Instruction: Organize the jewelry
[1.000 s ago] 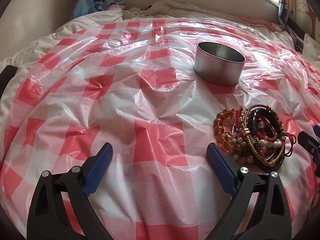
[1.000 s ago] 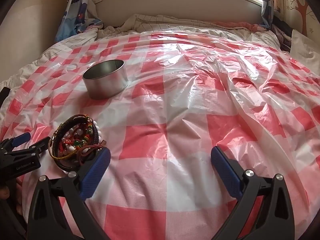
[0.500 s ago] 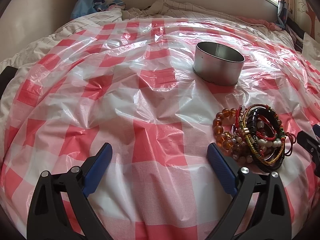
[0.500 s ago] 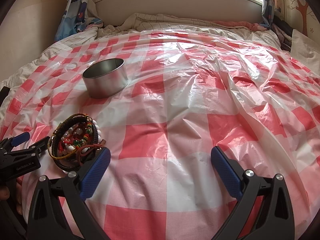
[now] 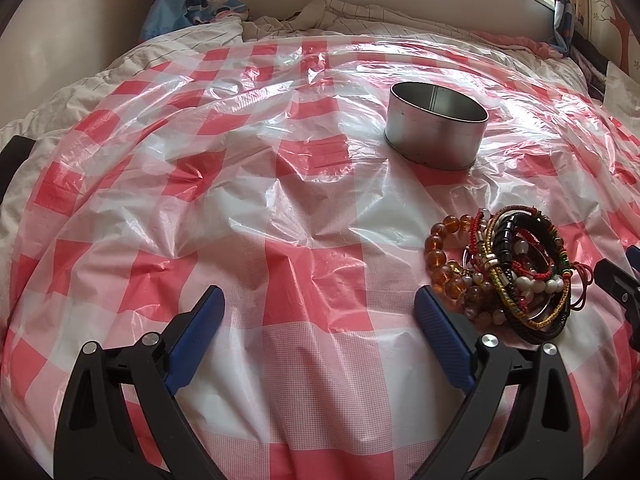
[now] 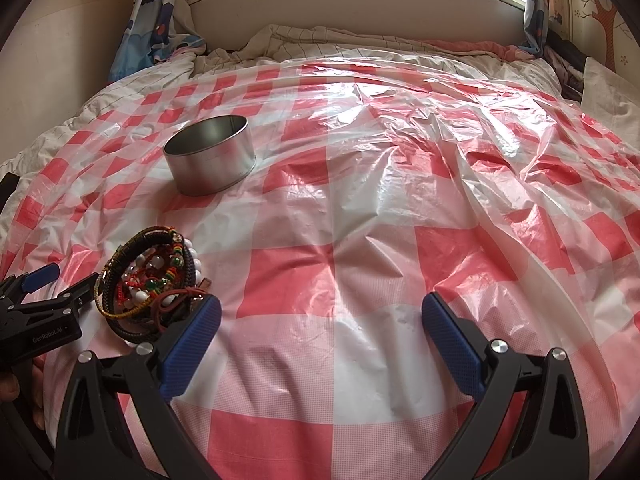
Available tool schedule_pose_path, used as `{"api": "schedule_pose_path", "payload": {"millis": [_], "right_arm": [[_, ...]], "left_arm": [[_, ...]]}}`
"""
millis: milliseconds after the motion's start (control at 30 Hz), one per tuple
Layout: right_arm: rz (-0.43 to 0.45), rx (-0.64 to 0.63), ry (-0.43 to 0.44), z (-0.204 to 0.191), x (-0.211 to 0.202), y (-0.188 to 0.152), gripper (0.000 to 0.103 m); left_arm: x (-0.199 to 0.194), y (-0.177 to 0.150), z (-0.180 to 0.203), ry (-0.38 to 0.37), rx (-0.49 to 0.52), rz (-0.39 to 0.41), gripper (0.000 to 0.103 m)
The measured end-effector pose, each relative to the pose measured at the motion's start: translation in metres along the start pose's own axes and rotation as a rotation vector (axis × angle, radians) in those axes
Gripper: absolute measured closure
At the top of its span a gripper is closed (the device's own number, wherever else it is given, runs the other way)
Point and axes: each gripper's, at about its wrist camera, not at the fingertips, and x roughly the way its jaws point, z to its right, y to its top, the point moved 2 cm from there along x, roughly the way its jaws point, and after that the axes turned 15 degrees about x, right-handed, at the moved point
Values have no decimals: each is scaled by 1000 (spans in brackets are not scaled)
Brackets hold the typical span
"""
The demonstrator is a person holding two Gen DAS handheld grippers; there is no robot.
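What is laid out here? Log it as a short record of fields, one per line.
surface: red-and-white checked plastic sheet spread over a bed
container: round metal tin, open top, upright, nothing seen inside
jewelry: pile of bracelets, beaded and corded, lying on the sheet nearer the camera than the tin
left gripper: open, holding nothing, pile just beyond its right finger
right gripper: open, holding nothing, pile by its left finger

1 metal tin (image 5: 435,136), 1 pile of bracelets (image 5: 508,272), 1 checked plastic sheet (image 5: 304,264), 2 curtains (image 6: 152,28)
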Motion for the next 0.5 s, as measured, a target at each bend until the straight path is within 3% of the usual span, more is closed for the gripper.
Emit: {"api": "schedule_pose_path", "payload": {"millis": [500], "right_arm": [[-2,0,-1,0,1,0,6]], "left_arm": [[0,0,0,2,1,0,11]]}}
